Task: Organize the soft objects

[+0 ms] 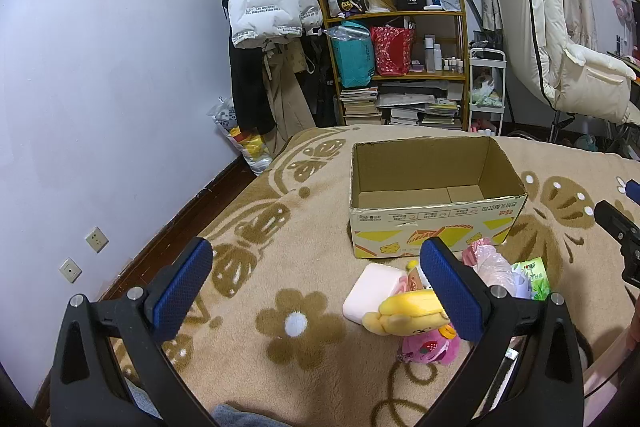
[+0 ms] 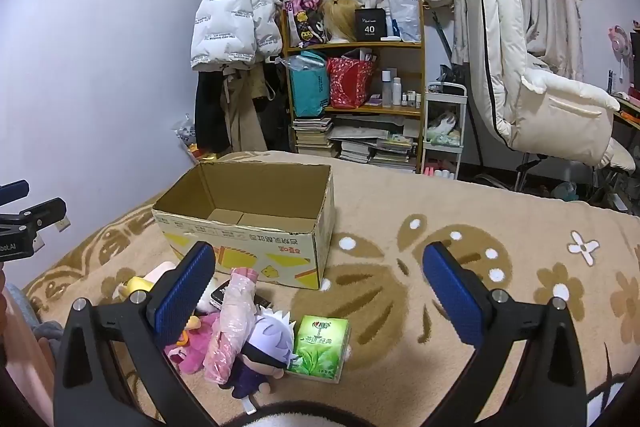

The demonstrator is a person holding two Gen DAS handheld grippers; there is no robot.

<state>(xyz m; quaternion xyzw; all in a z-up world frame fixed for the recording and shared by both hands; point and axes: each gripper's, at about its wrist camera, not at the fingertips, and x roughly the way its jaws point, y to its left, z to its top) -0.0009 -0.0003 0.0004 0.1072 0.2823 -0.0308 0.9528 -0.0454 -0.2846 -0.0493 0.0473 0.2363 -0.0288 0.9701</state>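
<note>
Both grippers hang wide open and empty above the fleecy tan blanket [image 1: 320, 367], the left gripper [image 1: 316, 291] over bare pile just left of the toys, the right gripper [image 2: 320, 295] with its waffle-textured blue pads [image 2: 182, 297] astride the heap. Left to right along the near edge lie a smooth pink-white pad [image 1: 370, 291], a yellow plush [image 1: 408, 311] atop a magenta strawberry plush [image 2: 196, 349], a crinkly pink plastic bag [image 2: 232, 327], a white-haired doll in dark clothes [image 2: 260, 351] and a glossy green tissue pack [image 2: 320, 347]. Farther off stands the rigid cardboard box [image 2: 248, 247], open-topped and apparently empty. Nothing looks sorted yet; the next move likely means lowering one gripper onto a plush and squeezing gently.
</note>
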